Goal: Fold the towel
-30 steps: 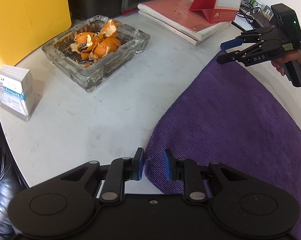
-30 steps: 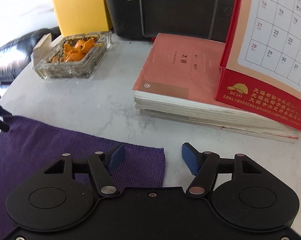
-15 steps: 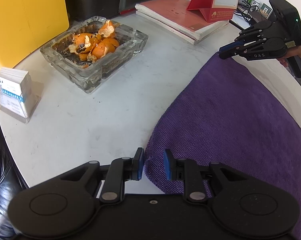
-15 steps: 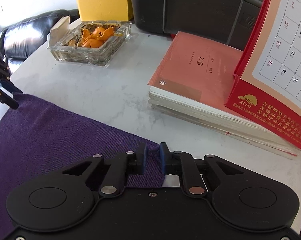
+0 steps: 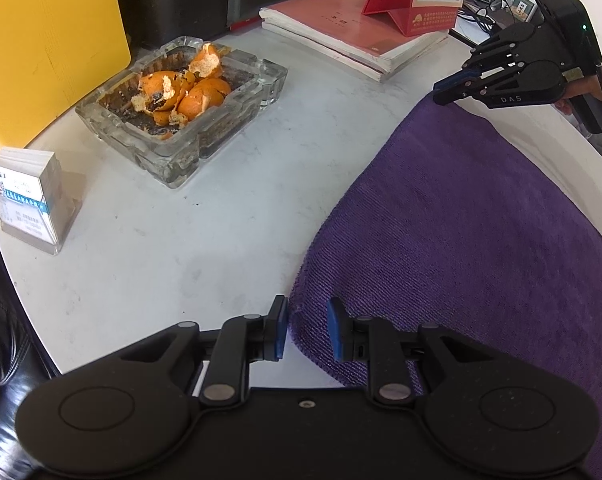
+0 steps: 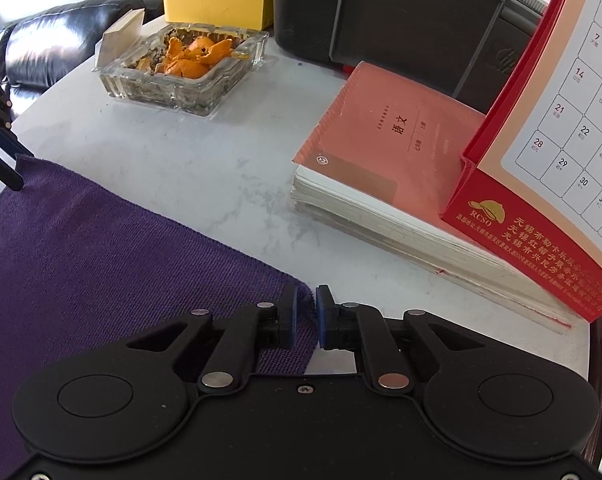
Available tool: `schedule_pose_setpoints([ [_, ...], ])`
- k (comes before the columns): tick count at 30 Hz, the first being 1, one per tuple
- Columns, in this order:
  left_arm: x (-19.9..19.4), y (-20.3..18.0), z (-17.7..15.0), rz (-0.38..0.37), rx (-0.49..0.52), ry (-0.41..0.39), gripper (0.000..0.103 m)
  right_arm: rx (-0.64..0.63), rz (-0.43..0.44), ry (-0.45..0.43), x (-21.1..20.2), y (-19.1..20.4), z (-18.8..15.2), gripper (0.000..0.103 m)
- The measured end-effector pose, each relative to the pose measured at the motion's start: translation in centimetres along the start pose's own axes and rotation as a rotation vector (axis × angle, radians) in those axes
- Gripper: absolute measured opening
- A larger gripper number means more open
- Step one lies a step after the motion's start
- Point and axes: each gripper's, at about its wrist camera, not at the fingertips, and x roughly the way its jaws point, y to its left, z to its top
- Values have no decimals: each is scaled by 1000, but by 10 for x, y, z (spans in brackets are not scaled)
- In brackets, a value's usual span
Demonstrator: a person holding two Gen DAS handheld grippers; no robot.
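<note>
A purple towel (image 5: 461, 220) lies flat on the white table (image 5: 181, 248), reaching its near right edge. My left gripper (image 5: 307, 330) is down at the towel's near left corner, its blue pads pinching the bunched edge. In the right wrist view the same corner stands up between the left gripper's fingertips (image 6: 9, 160). My right gripper (image 6: 305, 316) is shut on the towel's (image 6: 101, 248) far right corner, a thin ridge of cloth squeezed between its pads. The left wrist view shows the right gripper (image 5: 441, 94) low at that corner, held by a hand.
A glass ashtray (image 5: 181, 108) full of orange peel stands at the back left. A stack of books (image 6: 381, 168) with a red desk calendar (image 6: 541, 168) on it sits just beyond the right gripper. A card holder (image 5: 25, 196) stands at the left edge, a black printer (image 6: 401, 12) behind.
The right gripper's jaws went from wide open astride the towel's corner to shut on it, and its view tilted. The left gripper kept its grip and place.
</note>
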Motion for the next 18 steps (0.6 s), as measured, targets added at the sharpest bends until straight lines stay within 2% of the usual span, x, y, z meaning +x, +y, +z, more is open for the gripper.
schedule_pose_setpoints([
  [10, 0, 5, 2, 2, -33, -5, 11, 6, -3, -3, 0, 0, 0, 9],
  [12, 0, 8, 2, 7, -54, -11, 7, 7, -4, -3, 0, 0, 0, 9],
  [18, 0, 11, 3, -16, -83, -15, 5, 0, -16, 2, 1, 3, 1, 9],
])
